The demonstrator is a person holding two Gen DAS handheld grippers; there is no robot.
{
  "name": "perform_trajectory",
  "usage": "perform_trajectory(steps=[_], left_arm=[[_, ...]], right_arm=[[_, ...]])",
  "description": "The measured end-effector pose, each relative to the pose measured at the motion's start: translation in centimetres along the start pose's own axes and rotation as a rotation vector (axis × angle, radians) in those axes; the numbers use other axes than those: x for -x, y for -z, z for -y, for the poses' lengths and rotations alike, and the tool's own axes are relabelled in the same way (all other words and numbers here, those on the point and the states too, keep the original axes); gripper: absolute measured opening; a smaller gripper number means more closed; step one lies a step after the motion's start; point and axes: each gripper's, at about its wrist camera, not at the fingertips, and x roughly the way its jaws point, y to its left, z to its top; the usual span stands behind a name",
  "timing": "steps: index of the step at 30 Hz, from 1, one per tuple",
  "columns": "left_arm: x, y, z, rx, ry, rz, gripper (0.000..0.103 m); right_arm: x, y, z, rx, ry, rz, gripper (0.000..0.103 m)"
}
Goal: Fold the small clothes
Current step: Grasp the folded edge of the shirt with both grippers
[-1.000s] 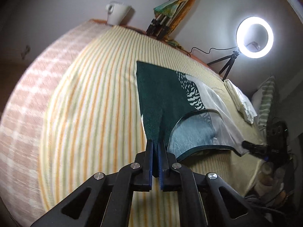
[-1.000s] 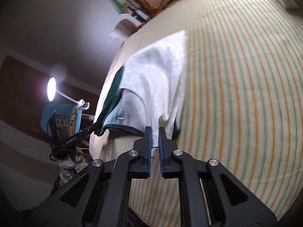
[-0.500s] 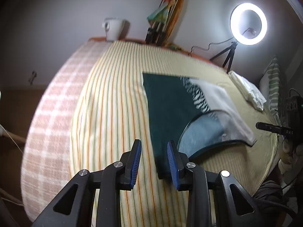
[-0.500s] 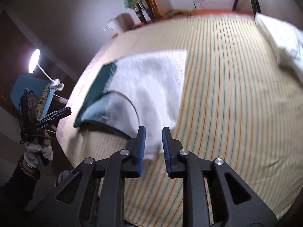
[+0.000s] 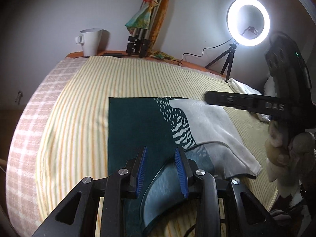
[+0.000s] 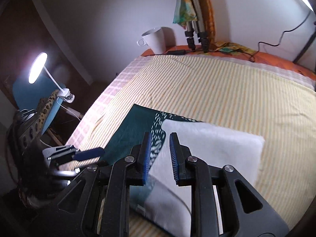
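Your striped sheet (image 5: 83, 106) is loose, so dragging the tongs across it could ruck it and skew the fold; the garment (image 5: 134, 130) lies flat mid-bed, its near hem curling up, and a careless grab there may catch one layer only; your left gripper (image 5: 160, 169) and right gripper (image 6: 159, 156) both hang open, holding nothing

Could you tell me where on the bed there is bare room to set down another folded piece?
Bare striped sheet lies left of the green-and-white garment, and between its far edge and the mug and tripod legs. The side by the ring light is crowded: white cloth.
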Motion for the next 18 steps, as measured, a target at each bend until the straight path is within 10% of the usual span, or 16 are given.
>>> perform_trajectory(steps=[18], left_arm=[[-3.2,1.0,0.0,-0.020,-0.007,-0.053,0.031]], right_arm=[[-5.6,1.1,1.8,-0.028,0.037,-0.102,0.020]])
